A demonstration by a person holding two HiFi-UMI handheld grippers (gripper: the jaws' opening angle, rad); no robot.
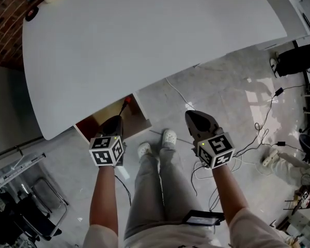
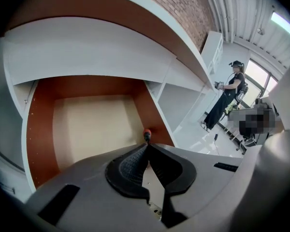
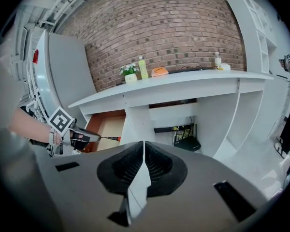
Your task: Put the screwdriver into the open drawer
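At the head view's lower left, the left gripper [image 1: 117, 121], clamped on the screwdriver [image 2: 146, 135], points it into the open drawer [image 2: 38, 129] beneath the white desk [image 1: 144, 35], while the right gripper [image 1: 195, 119] hangs closed, empty, above grey floor [image 1: 227, 81].

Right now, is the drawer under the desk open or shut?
Open. The drawer is pulled out from under the desk, its brown walls and pale bottom exposed.

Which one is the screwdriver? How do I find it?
Look under the near edge of the big white table for the open drawer with reddish-brown walls. Above it, the left hand-held gripper pinches the screwdriver. It is a thin dark rod with a red end, the only red-tipped thing near the drawer.
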